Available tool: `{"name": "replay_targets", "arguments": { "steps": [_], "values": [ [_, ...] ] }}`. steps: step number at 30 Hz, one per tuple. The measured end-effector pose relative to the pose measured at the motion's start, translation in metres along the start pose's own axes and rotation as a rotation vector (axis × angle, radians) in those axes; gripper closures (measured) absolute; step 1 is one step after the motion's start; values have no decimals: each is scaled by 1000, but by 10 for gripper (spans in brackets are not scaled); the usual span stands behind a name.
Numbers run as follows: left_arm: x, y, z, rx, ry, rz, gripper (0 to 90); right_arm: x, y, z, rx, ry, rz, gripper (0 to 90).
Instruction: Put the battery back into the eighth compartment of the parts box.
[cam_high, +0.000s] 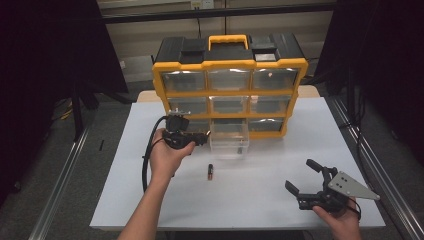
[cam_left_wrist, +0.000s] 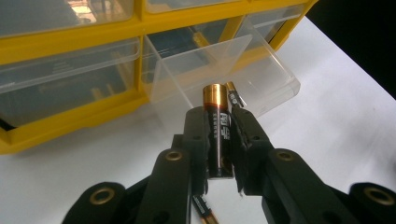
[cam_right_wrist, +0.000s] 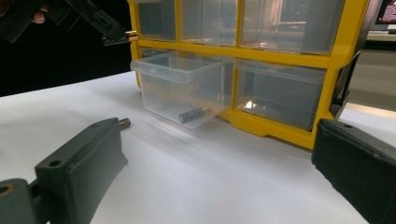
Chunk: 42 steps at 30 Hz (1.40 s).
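Note:
My left gripper (cam_left_wrist: 219, 116) is shut on a black battery with a copper end (cam_left_wrist: 216, 95), held upright between the pads. It hovers just in front of the pulled-out clear drawer (cam_left_wrist: 261, 70), where another battery (cam_left_wrist: 235, 97) lies. In the high view the left gripper (cam_high: 203, 138) sits at the drawer's (cam_high: 229, 142) left side. A loose battery (cam_high: 210, 171) lies on the white table. My right gripper (cam_high: 300, 175) rests near the table's front right, jaws wide open and empty. From the right gripper view, the drawer (cam_right_wrist: 182, 79) holds a battery (cam_right_wrist: 194, 113).
A yellow and black organiser (cam_high: 230, 65) with several clear drawers stands at the back of the white table (cam_high: 150, 200). The loose battery's tip (cam_right_wrist: 124, 122) peeks from behind one jaw in the right gripper view. Dark curtains flank both sides.

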<state>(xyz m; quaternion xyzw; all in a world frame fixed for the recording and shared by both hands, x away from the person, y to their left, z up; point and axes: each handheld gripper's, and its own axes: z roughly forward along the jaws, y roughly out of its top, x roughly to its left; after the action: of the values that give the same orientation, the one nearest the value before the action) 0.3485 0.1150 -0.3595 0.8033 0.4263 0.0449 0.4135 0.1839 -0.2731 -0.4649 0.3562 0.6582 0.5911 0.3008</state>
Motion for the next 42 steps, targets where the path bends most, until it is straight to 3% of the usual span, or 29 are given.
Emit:
{"name": "replay_targets", "arguments": {
  "steps": [16,20,36,40,41,42],
  "values": [
    [-1,15,20,-17,16,-21,774,-1,0,0,-3,-3,1,16],
    [0,16,26,4,22,-9,774,0,0,1,2,0,-1,16],
    [-5,24,46,13,48,27,773,-1,0,-1,-2,2,4,16],
    [-5,23,45,-16,53,39,697,-1,0,-1,-3,-2,4,16],
    [-4,24,43,5,40,40,674,-1,0,-1,0,-2,4,16],
    [-4,23,42,-5,45,33,650,-1,0,-1,0,-1,5,16]
  ]
}}
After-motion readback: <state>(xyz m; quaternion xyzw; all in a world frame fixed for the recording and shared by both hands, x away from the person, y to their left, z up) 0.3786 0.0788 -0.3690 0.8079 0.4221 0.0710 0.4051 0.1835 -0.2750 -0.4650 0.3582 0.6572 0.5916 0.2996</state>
